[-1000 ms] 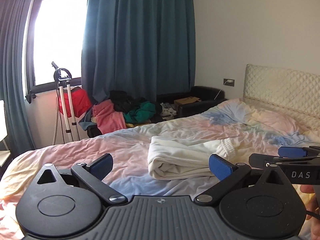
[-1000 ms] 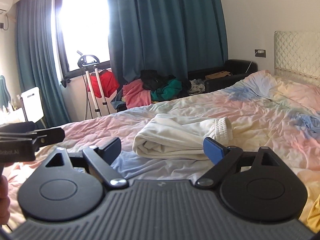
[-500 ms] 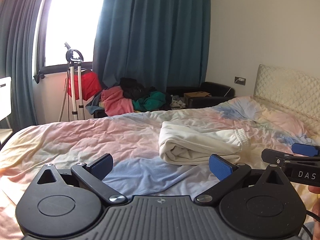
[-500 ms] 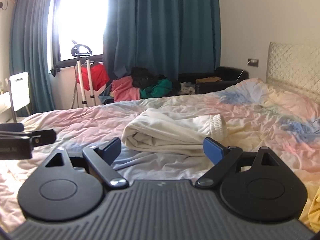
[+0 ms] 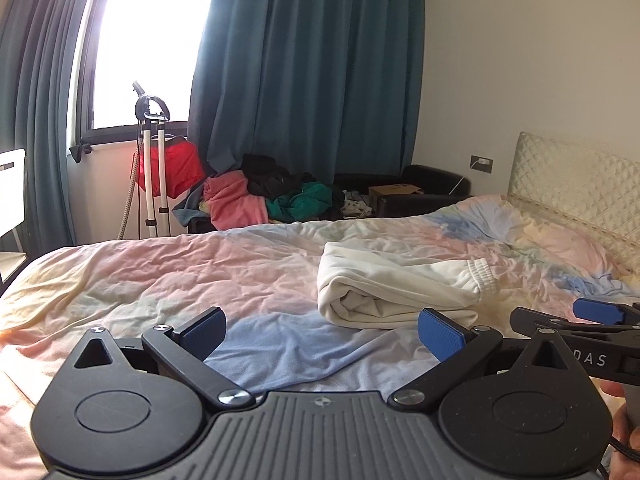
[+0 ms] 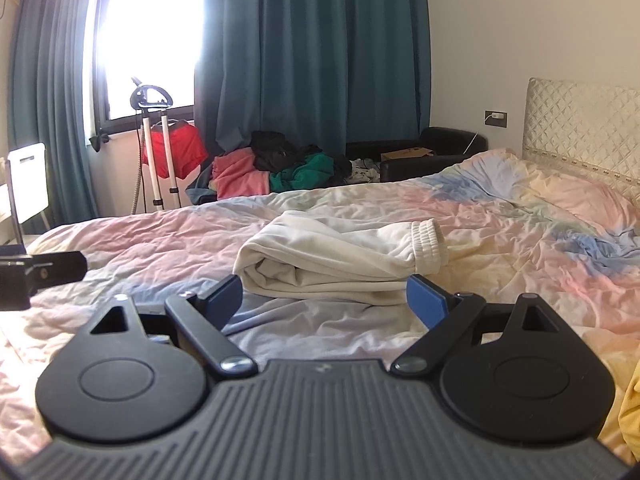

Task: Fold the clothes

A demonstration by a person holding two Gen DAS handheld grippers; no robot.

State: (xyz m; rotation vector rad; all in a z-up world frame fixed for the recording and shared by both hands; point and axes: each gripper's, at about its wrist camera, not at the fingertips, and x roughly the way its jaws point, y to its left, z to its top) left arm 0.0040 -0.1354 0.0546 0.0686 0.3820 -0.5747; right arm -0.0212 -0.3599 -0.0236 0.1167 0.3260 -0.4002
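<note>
From the left wrist camera, the left gripper hangs above the near part of the bed, its blue-padded fingers spread wide with nothing between them. A cream garment, folded into a thick bundle with a ribbed cuff at its right end, lies on the pastel sheet just beyond the right finger, apart from it. The right gripper reaches in from the right edge. Behind the bed a heap of clothes sits below teal curtains.

From the right wrist camera, the right gripper is likewise released and empty, and the folded garment lies on the bed straight ahead between the fingertips' lines, not touched. The left gripper shows at the left edge.
</note>
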